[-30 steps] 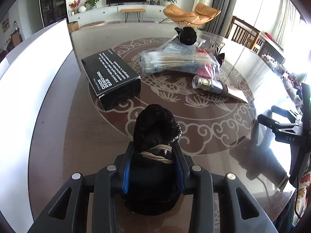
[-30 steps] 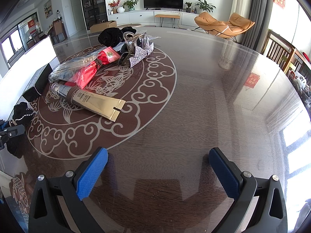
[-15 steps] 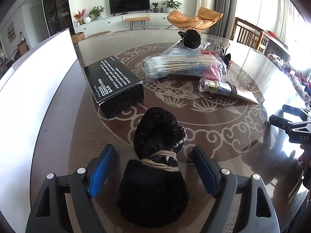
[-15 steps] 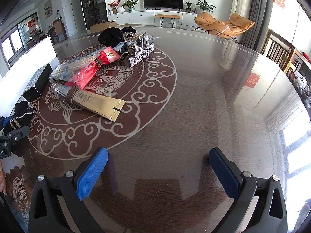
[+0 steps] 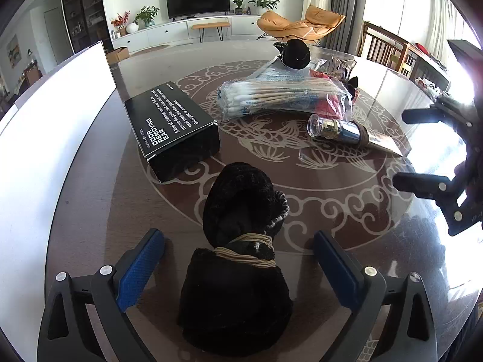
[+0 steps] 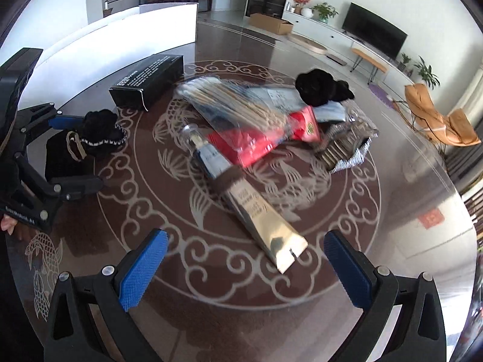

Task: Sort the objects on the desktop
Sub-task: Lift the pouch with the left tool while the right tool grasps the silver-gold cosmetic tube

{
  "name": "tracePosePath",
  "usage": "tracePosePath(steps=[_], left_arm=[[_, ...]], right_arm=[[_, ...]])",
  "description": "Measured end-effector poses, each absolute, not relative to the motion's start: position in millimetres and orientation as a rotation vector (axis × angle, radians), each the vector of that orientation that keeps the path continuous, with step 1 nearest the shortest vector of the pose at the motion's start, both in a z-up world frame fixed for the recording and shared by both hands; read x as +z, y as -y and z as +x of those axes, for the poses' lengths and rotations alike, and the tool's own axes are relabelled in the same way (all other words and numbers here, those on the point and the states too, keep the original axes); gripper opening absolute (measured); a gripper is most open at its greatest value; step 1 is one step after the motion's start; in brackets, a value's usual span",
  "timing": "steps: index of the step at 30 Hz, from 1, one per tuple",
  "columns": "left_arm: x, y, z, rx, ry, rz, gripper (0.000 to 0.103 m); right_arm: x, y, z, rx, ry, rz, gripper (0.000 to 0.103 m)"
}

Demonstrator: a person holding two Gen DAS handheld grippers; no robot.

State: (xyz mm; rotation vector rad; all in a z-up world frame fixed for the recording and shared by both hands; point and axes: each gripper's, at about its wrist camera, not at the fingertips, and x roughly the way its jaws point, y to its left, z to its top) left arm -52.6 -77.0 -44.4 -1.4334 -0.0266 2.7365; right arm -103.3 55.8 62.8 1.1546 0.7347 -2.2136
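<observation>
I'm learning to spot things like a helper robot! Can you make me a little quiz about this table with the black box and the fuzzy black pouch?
1. True or false: the left gripper is squeezing the black pouch.
2. Which thing lies closest to the right gripper? A) the black box B) the gold tube C) the bag of cotton swabs
3. Fill in: the pouch is tied shut with a tan ____.

Key:
1. False. Its fingers are opening and stand clear of the pouch on both sides.
2. B, the gold tube.
3. Cord.
</observation>
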Motion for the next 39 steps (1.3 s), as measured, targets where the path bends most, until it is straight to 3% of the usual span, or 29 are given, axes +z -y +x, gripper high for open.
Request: tracePosePath(steps=[3, 6, 10, 11, 12, 15, 19, 22, 24, 25, 26, 31, 34, 36, 37, 39], left_arm=[[-44, 77, -53, 2.737, 0.026, -1.433, 0.100], [-45, 78, -53, 2.734, 0.029, -1.434, 0.101], [-45, 78, -53, 2.734, 0.027, -1.435, 0.101], [-44, 78, -53, 2.734, 0.027, -1.435, 0.101], [-45, 78, -53, 2.734, 0.027, -1.434, 0.101], [-44, 77, -53, 2.732, 0.027, -1.435, 0.101], [-44, 77, -53, 2.732, 0.027, -1.435, 0.101], [-44, 77, -53, 2.728, 0.030, -1.433, 0.101], [-43, 79, -54, 2.668, 0.038, -1.434, 0.103], [-42, 81, -56, 2.622, 0.027, -1.450, 0.103], [-40, 84, -58, 2.577, 0.026, -1.474, 0.103], [-35, 99, -65, 2.459, 0.156, -1.559, 0.103], [-37, 87, -67, 2.464, 0.034, -1.597, 0.101], [-36, 72, -63, 2.483, -0.133, -1.607, 0.080], [-31, 69, -62, 2.466, -0.127, -1.587, 0.070], [-25, 62, -61, 2.452, -0.150, -1.592, 0.032]], right_arm=[[61, -43, -124, -2.183, -0.731, 1.200, 0.102], [55, -34, -140, -2.127, -0.745, 1.269, 0.089], [49, -28, -148, -2.049, -0.650, 1.317, 0.044], [50, -27, -147, -2.049, -0.647, 1.312, 0.035], [50, -27, -143, -2.046, -0.649, 1.311, 0.034], [49, -35, -128, -2.103, -0.637, 1.335, 0.033], [50, -80, -84, -2.319, -0.434, 1.449, 0.033], [50, -100, -43, -2.375, -0.383, 1.444, 0.035], [50, -104, -33, -2.359, -0.385, 1.453, 0.051], [51, -106, -30, -2.336, -0.401, 1.462, 0.064], [53, -106, -30, -2.321, -0.418, 1.461, 0.069], [54, -99, -47, -2.137, -0.516, 1.597, 0.069], [50, -91, -52, -2.035, -0.564, 1.664, 0.071], [49, -86, -55, -2.000, -0.593, 1.696, 0.072], [49, -84, -56, -1.990, -0.607, 1.712, 0.071], [49, -80, -53, -1.981, -0.657, 1.719, 0.065]])
